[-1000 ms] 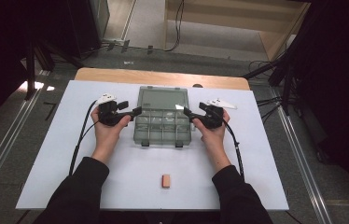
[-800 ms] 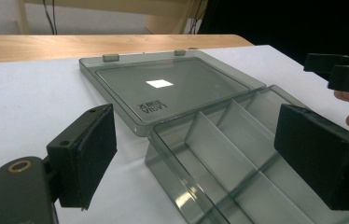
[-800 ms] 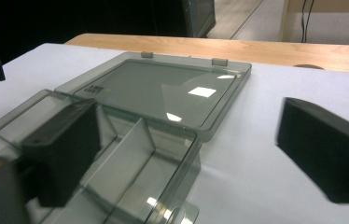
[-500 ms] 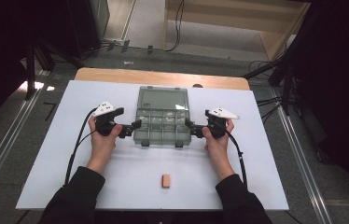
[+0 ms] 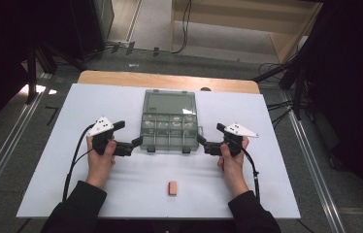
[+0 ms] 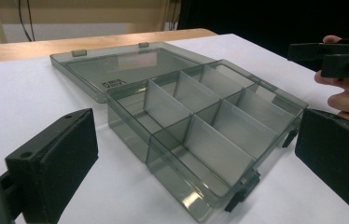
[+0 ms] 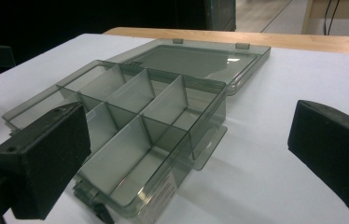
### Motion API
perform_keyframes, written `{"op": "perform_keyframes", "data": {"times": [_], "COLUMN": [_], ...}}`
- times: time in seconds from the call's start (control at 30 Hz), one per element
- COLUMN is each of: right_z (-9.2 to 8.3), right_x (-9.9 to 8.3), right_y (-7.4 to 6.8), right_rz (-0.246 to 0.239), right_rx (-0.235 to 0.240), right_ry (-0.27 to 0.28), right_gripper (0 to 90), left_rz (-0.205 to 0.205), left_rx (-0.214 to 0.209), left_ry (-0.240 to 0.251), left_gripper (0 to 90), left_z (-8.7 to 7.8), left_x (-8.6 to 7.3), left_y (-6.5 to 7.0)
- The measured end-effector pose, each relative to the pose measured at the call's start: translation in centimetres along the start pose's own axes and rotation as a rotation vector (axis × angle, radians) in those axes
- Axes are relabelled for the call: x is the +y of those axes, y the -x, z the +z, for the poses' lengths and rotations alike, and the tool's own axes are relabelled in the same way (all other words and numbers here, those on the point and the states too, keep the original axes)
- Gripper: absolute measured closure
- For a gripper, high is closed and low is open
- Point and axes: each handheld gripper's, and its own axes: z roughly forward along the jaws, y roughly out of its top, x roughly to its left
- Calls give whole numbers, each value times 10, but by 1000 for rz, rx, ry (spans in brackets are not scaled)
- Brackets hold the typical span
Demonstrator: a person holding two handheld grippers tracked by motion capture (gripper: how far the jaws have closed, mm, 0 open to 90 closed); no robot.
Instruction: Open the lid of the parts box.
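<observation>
A smoky clear compartment box (image 5: 169, 128) lies open mid-table, its lid (image 5: 169, 103) flat behind it and its several cells empty (image 6: 196, 116) (image 7: 130, 116). My left gripper (image 5: 130, 134) (image 6: 196, 140) sits off the box's near left corner. Its jaws have just been opening and are open, with the box ahead of them and untouched. My right gripper (image 5: 210, 134) (image 7: 189, 140) mirrors it at the near right corner. Its jaws have also just been opening and stand wide with nothing pressed. In the left gripper view the right gripper (image 6: 331, 56) appears beyond the box.
A small orange-brown block (image 5: 172, 188) lies near the front edge of the white table top (image 5: 48, 160), between the person's forearms. A wooden strip (image 5: 121, 77) borders the far edge. Cables trail from both grippers along the wrists.
Both hands have drawn back toward the person, from the box's sides to its near corners. Both pairs of jaws stand wider than a second ago. The box has not moved.
</observation>
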Motion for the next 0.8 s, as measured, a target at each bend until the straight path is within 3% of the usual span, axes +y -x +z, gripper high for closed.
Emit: {"op": "perform_keyframes", "data": {"times": [0.4,0.8], "right_z": [-24,-29], "right_x": [-8,-10], "right_y": [5,-3], "right_rz": [17,-15], "right_rx": [4,68], "right_ry": [4,5], "right_gripper": [0,0], "left_rz": [0,9], "left_rx": [14,29], "left_ry": [7,12], "left_gripper": [0,0], "left_z": [-24,-42], "left_x": [-12,-18], "left_y": [5,6]}}
